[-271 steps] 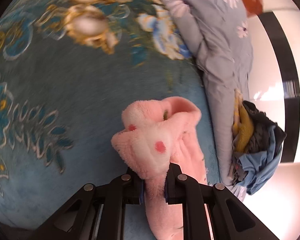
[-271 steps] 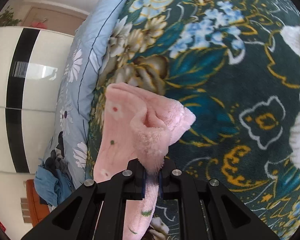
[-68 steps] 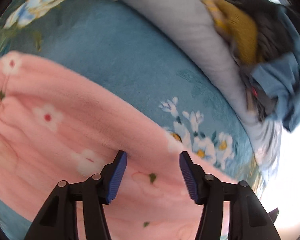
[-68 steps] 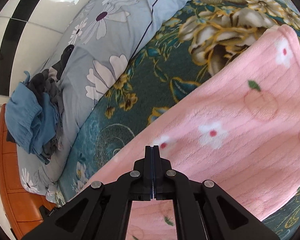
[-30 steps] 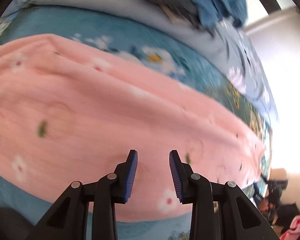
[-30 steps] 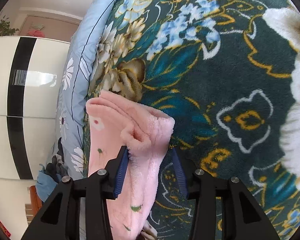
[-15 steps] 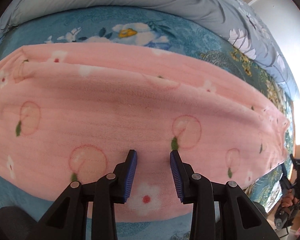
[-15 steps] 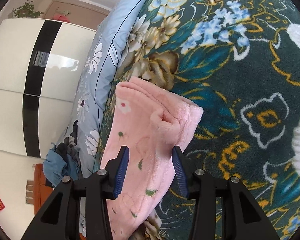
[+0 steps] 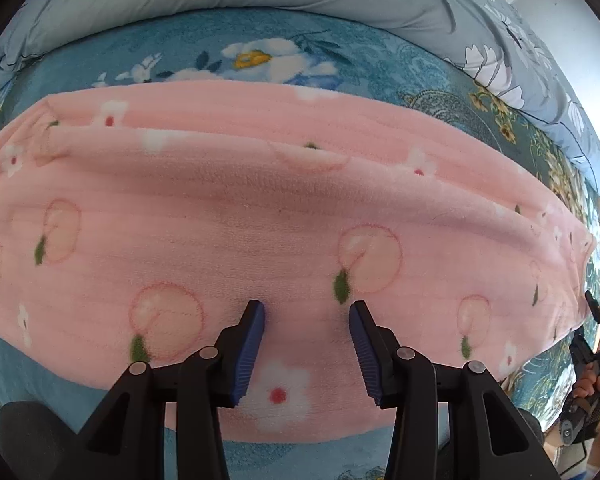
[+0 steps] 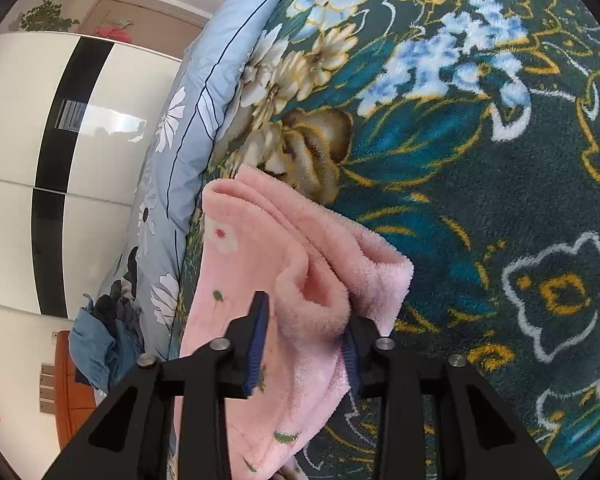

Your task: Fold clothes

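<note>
A pink fleece garment (image 9: 260, 216) with peach and flower prints lies folded lengthwise across the floral teal blanket (image 9: 260, 32). My left gripper (image 9: 306, 316) is open, its blue pads just above the garment's near middle. In the right wrist view the garment's end (image 10: 284, 264) is bunched into a soft fold. My right gripper (image 10: 302, 320) is open with that bunched end sitting between its jaws. The other hand-held gripper (image 9: 592, 360) shows at the far right of the left wrist view.
A light blue daisy-print duvet (image 9: 380, 4) runs along the far side of the bed, also in the right wrist view (image 10: 188, 136). A pile of dark and blue clothes (image 10: 100, 344) lies on it. A white wardrobe with a black stripe (image 10: 60, 140) stands behind.
Both grippers, shut on the garment's corners earlier, have let go and opened. The garment now lies spread and folded. My left gripper has swung to face its middle and has opened wider.
</note>
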{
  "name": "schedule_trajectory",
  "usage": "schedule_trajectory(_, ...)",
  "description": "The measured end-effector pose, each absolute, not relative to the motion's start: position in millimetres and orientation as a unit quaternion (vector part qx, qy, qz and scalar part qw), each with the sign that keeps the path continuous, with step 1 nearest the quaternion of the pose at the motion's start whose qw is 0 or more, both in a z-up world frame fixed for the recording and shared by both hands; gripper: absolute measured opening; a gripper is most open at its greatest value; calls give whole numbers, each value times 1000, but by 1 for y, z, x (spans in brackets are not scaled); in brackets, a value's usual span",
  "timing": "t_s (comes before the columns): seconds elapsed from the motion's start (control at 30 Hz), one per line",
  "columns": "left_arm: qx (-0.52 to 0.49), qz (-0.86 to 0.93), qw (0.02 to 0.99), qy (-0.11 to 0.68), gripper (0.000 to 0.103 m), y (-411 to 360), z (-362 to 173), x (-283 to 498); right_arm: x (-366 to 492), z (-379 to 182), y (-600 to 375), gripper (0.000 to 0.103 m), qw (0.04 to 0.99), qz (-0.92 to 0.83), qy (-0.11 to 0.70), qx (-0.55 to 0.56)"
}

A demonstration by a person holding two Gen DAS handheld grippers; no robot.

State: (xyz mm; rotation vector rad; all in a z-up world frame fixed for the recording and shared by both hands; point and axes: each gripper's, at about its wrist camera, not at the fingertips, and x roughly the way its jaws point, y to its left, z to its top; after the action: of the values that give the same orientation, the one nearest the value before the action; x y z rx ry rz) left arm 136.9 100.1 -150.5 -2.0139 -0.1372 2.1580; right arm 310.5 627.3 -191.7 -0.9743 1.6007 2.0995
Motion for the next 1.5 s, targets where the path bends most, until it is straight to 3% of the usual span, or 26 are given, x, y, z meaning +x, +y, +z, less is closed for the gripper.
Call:
schedule_trajectory(0.03,-678,727,92,-48,48,100,-149,137,309,-190,628,10,163,737,559,-344)
schedule_trajectory(0.23,-669,735,99,-50,48,106,-141,140,306,-138,640,8,113,792,523,-293)
schedule_trajectory(0.33,-669,735,103,-45,48,114,-142,142,313,-143,646,8,132,793,512,-303)
schedule_trajectory(0.47,-675,731,96,-31,49,116,-150,146,321,-192,651,8,171,743,544,-349)
schedule_trajectory(0.7,-674,733,81,-27,49,105,-145,152,327,-198,651,8,183,741,543,-351)
schedule_trajectory(0.9,-676,731,79,-34,49,101,-145,154,329,-185,645,13,157,756,531,-348)
schedule_trajectory(0.97,-676,732,79,-35,49,103,-144,155,340,-177,645,19,156,765,524,-339)
schedule_trajectory(1.03,-674,733,80,-39,49,105,-143,155,354,-174,646,37,158,768,527,-328)
schedule_trajectory(1.1,-671,736,81,-40,51,107,-142,155,364,-182,646,44,158,759,541,-326)
schedule_trajectory(1.4,-675,732,83,-32,52,109,-145,157,355,-212,650,44,143,736,593,-295)
schedule_trajectory(1.47,-676,732,83,-33,53,109,-145,157,351,-214,651,41,144,733,598,-290)
schedule_trajectory(1.5,-676,731,83,-32,53,109,-146,157,349,-214,651,35,145,732,598,-292)
